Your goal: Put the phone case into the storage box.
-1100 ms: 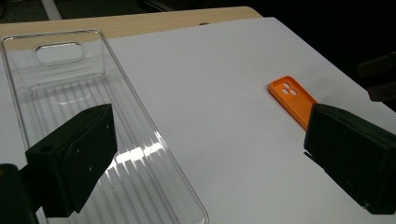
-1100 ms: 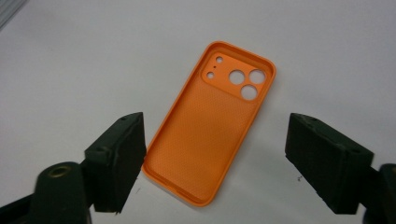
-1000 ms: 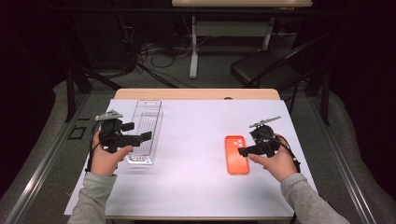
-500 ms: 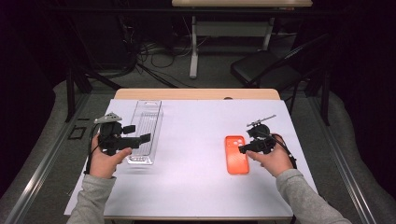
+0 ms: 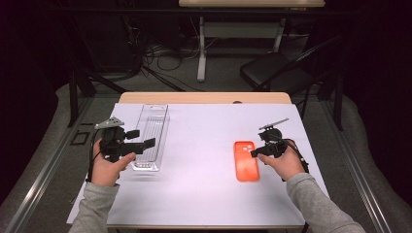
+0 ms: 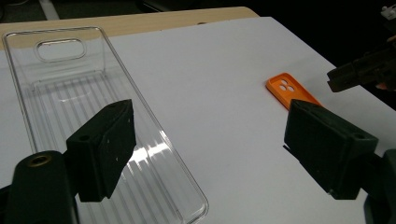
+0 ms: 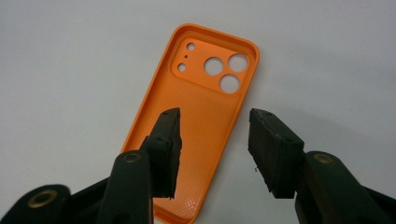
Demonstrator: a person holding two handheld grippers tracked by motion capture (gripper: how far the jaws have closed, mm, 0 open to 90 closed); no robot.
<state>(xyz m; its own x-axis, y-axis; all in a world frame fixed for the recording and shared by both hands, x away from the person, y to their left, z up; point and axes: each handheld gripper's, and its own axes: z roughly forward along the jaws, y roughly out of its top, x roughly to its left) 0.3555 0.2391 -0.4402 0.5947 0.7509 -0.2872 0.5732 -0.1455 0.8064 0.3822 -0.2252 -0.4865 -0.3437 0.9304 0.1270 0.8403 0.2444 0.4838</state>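
Note:
An orange phone case (image 5: 245, 162) (image 7: 201, 93) lies inside-up on the white sheet, right of centre, camera holes at its far end. My right gripper (image 5: 255, 151) (image 7: 212, 149) hovers over its near half. Its jaws have just been closing and stand apart, one over the case's inside and one past its right long edge, so that edge is between them with no pad pressing. A clear plastic tray (image 5: 153, 131) (image 6: 70, 93) lies at the left. My left gripper (image 5: 142, 138) (image 6: 210, 140) is open beside the tray's near end, holding nothing. Its jaws narrowed slightly.
The white sheet (image 5: 204, 145) covers a wooden table (image 5: 204, 98). Behind the table stand a black folding chair (image 5: 272, 73), a white desk leg (image 5: 201, 53) and floor cables (image 5: 155, 53). The orange case (image 6: 287, 88) and my right gripper (image 6: 359, 72) appear far off in the left gripper view.
The right gripper has edged a little left onto the orange case, its jaws closer together. The left hand has stayed by the tray.

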